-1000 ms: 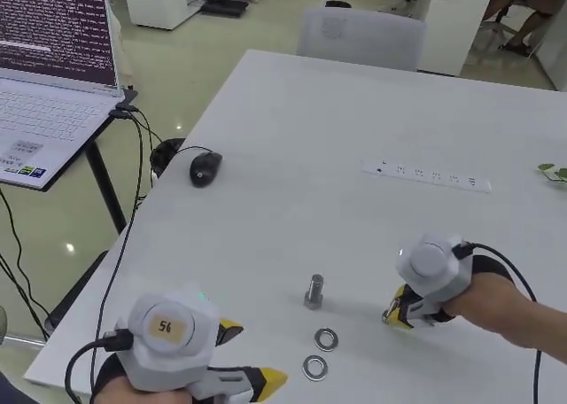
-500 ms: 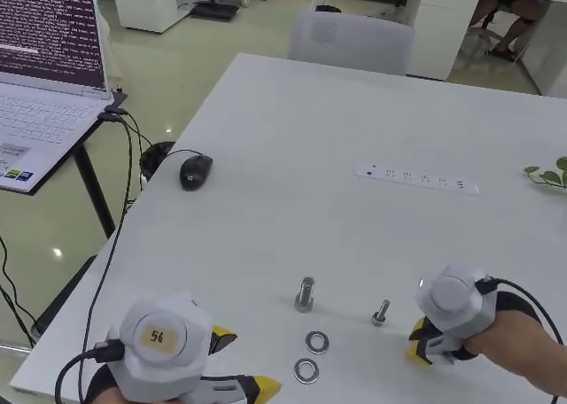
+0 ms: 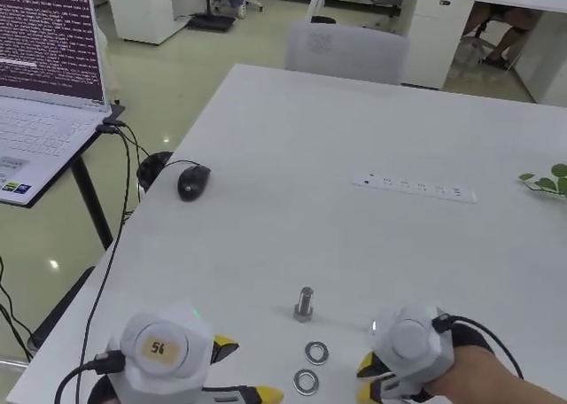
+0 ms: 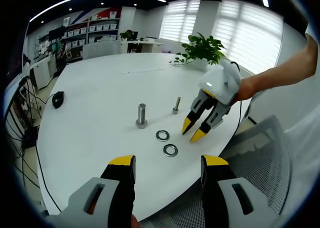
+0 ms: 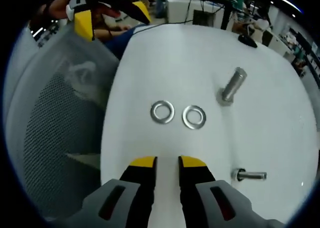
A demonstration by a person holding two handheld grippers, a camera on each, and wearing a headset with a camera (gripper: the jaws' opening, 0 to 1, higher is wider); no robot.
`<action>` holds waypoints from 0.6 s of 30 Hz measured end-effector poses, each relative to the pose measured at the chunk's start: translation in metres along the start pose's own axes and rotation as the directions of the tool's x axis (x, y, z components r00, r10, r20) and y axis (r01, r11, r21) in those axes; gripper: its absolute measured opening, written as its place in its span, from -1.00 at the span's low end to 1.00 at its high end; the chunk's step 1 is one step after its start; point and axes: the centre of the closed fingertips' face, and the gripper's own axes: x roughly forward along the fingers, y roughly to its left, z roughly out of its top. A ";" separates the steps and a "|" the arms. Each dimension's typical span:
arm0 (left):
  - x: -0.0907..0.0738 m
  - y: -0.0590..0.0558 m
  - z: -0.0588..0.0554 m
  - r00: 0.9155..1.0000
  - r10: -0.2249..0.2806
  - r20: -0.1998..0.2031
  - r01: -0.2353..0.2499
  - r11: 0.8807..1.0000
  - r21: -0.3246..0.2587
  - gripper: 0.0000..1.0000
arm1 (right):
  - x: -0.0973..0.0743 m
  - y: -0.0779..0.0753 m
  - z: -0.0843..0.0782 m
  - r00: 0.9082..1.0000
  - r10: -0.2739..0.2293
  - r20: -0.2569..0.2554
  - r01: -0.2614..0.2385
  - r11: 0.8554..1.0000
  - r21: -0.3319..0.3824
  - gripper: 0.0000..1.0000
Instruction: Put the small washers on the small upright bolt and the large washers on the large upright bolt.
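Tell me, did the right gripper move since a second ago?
Yes. Judged against the large bolt, the right gripper has slid left in the head view, closer to the two washers.

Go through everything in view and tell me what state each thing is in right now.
Large bolt: upright, bare.
Small bolt: upright, bare.
Washers: flat on the table, on neither bolt.
Left gripper: open, empty.
Right gripper: slightly open, empty.
Laptop: lid up, screen lit.

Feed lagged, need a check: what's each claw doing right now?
Left claw: open wide, holding nothing.
Right claw: open only slightly, holding nothing.
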 end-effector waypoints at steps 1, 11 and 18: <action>0.000 0.000 0.000 1.000 0.001 0.001 -0.001 1.000 0.000 0.03 | 0.005 0.002 0.007 1.000 0.013 0.003 -0.013 1.000 -0.021 -0.62; -0.005 0.003 -0.004 1.000 0.014 0.005 -0.014 1.000 -0.016 0.03 | 0.026 0.001 0.036 0.999 0.034 -0.009 -0.035 0.995 -0.098 -0.54; -0.006 0.007 -0.002 1.000 0.023 0.011 -0.023 1.000 -0.019 0.03 | 0.029 0.001 0.044 0.998 0.057 -0.017 -0.059 0.985 -0.160 -0.49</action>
